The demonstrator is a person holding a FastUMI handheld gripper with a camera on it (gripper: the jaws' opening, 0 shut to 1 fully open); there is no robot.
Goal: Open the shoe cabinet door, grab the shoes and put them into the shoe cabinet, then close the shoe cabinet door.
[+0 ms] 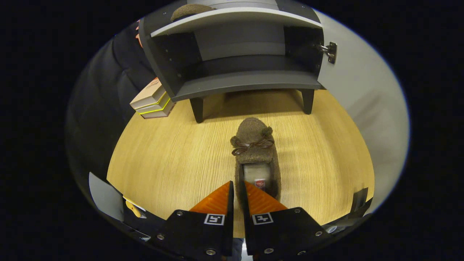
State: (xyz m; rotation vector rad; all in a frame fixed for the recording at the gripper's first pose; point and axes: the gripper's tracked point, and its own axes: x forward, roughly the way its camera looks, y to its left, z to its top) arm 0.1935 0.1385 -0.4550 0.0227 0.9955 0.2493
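Between the orange fingers (pixel 219 197) of the gripper (pixel 237 195) sits the heel wall of a brown fuzzy slipper (pixel 255 152), toe and brown bow pointing away toward the shoe cabinet (pixel 239 78). Fingers nearly closed, only a narrow gap between them; the left side of the slipper's heel rim runs into that gap, one finger outside the slipper, the other inside its opening. Looks like a pinch on the rim, both pads pressing; judged a firm hold, though contact is partly hidden.

Slipper over the wooden floor (pixel 163 159), just in front of the cabinet's legs; whether lifted or resting cannot be told.

Cabinet door (pixel 362 98) already swung wide to the right, hinge (pixel 329 50) exposed, lower compartment bare. Second brown slipper (pixel 190 10) already on the shelf above, likely why this one is lined up toe-first for the opening.

Stacked boxes (pixel 152 99) beside the cabinet's left leg.
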